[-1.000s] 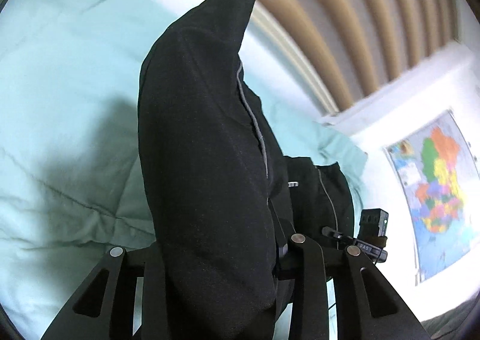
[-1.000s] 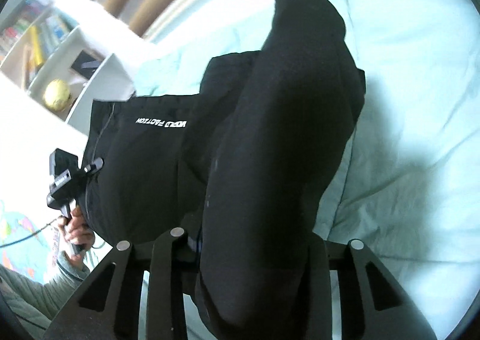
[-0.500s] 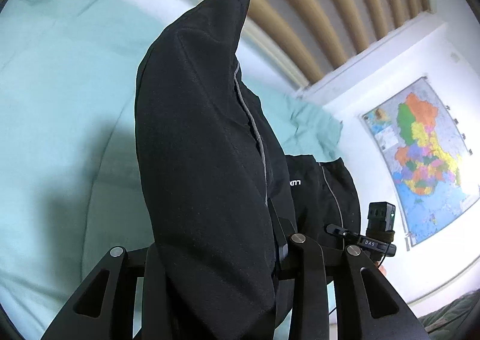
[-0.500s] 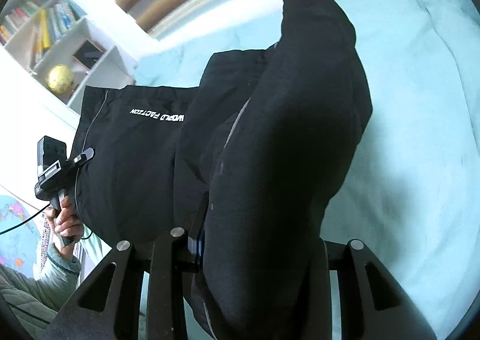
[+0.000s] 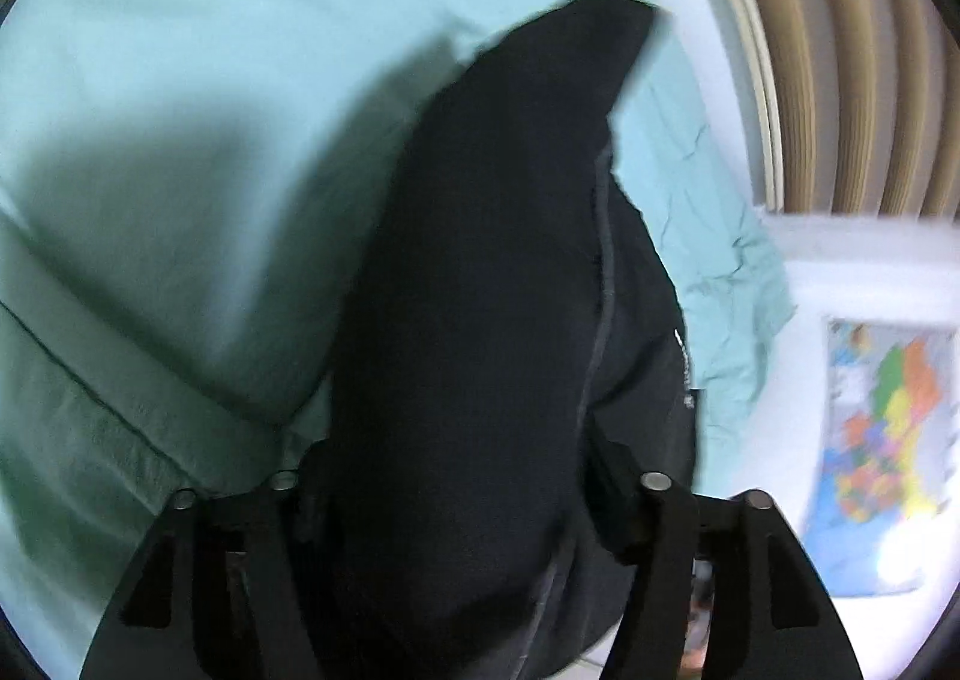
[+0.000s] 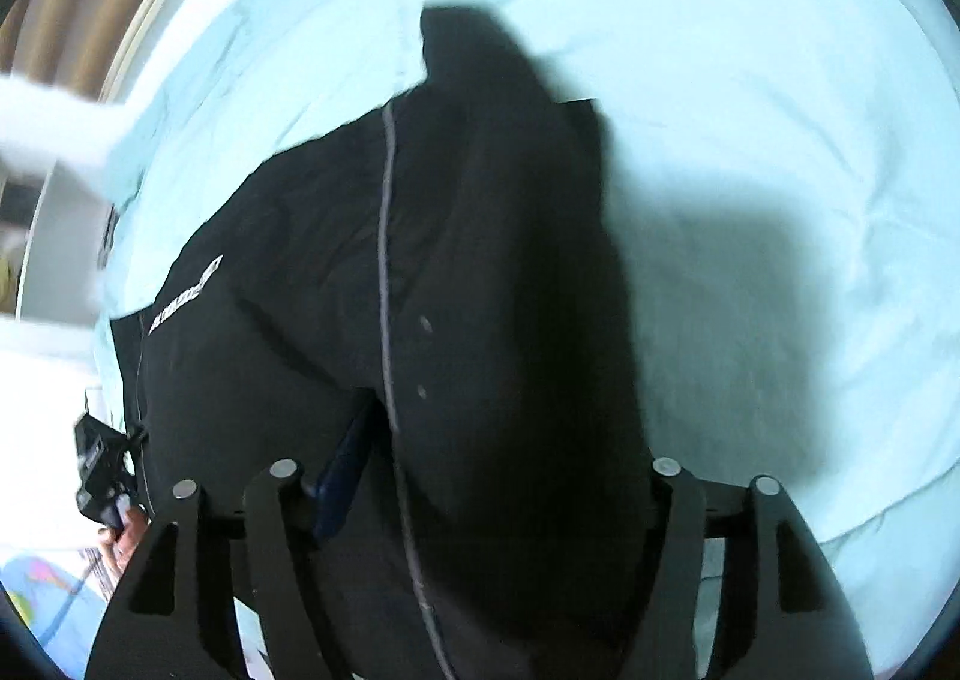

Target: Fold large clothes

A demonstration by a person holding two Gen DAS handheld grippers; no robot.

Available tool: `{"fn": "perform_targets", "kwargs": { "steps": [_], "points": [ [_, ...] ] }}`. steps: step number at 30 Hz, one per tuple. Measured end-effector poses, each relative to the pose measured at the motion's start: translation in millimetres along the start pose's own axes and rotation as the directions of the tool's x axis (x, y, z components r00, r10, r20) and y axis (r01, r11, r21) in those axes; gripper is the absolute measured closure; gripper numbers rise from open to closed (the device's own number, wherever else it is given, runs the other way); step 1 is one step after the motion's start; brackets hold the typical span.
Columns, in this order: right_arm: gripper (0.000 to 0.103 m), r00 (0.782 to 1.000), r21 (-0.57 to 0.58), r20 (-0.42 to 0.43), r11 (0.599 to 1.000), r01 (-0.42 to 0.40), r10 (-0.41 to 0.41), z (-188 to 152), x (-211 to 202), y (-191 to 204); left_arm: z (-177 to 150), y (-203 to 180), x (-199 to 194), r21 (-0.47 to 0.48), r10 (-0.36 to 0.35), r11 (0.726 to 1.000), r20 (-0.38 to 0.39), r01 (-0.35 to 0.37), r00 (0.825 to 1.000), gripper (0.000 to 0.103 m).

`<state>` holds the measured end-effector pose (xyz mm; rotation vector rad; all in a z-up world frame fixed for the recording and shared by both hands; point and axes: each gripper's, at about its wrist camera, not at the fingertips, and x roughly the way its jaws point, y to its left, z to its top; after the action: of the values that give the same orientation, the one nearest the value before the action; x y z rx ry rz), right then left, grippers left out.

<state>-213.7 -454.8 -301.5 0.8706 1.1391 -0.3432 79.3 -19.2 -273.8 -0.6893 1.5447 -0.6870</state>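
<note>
A large black garment [image 5: 480, 332] with thin grey piping and a small white logo hangs over the pale green bed sheet [image 5: 180, 80]. My left gripper [image 5: 468, 500] is shut on one bunched part of it, which fills the middle of the left wrist view. My right gripper [image 6: 474, 488] is shut on another part of the same garment [image 6: 480, 290], which drapes leftward with the white lettering [image 6: 186, 293] showing. The fingertips of both grippers are hidden by cloth. The left gripper [image 6: 99, 470] and the hand holding it show at the left edge of the right wrist view.
The bed sheet [image 6: 750, 110] spreads under both grippers. A headboard of tan vertical slats [image 5: 840, 80] stands at the bed's end. A coloured map [image 5: 888, 440] hangs on the white wall beside the bed. White shelving [image 6: 36, 140] is at the left of the right wrist view.
Both grippers have tilted and swung down toward the bed with the garment. The views are now blurred and show more sheet and less wall. Both stay shut on the cloth.
</note>
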Motion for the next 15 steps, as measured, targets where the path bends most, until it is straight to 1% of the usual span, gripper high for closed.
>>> {"fn": "perform_targets", "kwargs": {
  "steps": [1,2,3,4,5,6,7,8,10,11,12,14,15],
  "points": [
    [0.028,1.000,0.010,0.000,1.000,0.013,-0.013,-1.1,-4.7,-7.5,1.2,2.0,-1.2,-0.018,-0.013,1.000,-0.025,0.012,1.000,0.035],
    [0.026,1.000,0.015,0.004,1.000,0.016,-0.016,-4.5,-12.7,-14.8,3.0,1.4,-5.2,-0.017,-0.005,1.000,-0.032,0.005,0.999,0.035],
    [0.025,1.000,0.024,0.010,1.000,0.008,-0.008,-7.7,-20.3,-17.9,3.2,-2.9,-14.3,0.011,0.023,1.000,-0.023,-0.023,0.999,0.035],
    [0.025,1.000,0.040,0.022,0.999,0.014,-0.015,-11.2,-32.0,-27.0,2.6,-8.7,-25.3,0.049,0.064,0.997,-0.005,-0.063,0.998,0.035],
    [0.025,0.999,0.048,0.029,0.998,0.028,-0.029,-10.8,-36.7,-32.7,1.6,-14.4,-39.7,0.076,0.122,0.989,0.031,-0.124,0.992,0.036],
    [0.025,0.999,0.052,0.032,0.998,0.036,-0.038,-13.5,-45.1,-40.3,1.5,-19.2,-55.5,0.091,0.177,0.979,0.074,-0.184,0.981,0.036],
    [0.024,0.998,0.049,0.045,0.998,0.045,-0.048,-17.0,-58.4,-48.8,1.0,-23.8,-67.5,0.103,0.205,0.971,0.102,-0.215,0.974,0.036],
    [0.024,0.995,0.034,0.080,0.998,0.061,-0.063,-19.8,-71.2,-44.3,-2.1,-31.1,-80.8,0.115,0.229,0.963,0.138,-0.245,0.964,0.036],
    [0.024,0.985,-0.038,0.144,0.994,0.101,-0.095,-28.3,-99.6,-30.4,-15.2,-55.4,-105.9,0.177,0.272,0.933,0.218,-0.312,0.937,0.036],
    [0.024,0.979,-0.074,0.169,0.989,0.125,-0.111,-31.7,-108.9,-16.3,-24.0,-70.5,-111.7,0.217,0.275,0.919,0.244,-0.329,0.930,0.036],
    [0.024,0.974,-0.101,0.189,0.985,0.143,-0.122,-36.8,-109.2,19.3,-31.1,-80.9,-114.4,0.246,0.269,0.911,0.257,-0.332,0.928,0.036],
    [0.023,0.963,-0.177,0.234,0.969,0.174,-0.131,-44.2,-114.6,54.4,-51.0,-110.0,-106.9,0.314,0.240,0.894,0.269,-0.320,0.933,0.036],
    [0.023,0.962,-0.200,0.239,0.963,0.180,-0.130,-48.9,-111.1,70.7,-63.1,-126.5,-95.7,0.354,0.226,0.881,0.270,-0.314,0.936,0.036]
  ]
}}
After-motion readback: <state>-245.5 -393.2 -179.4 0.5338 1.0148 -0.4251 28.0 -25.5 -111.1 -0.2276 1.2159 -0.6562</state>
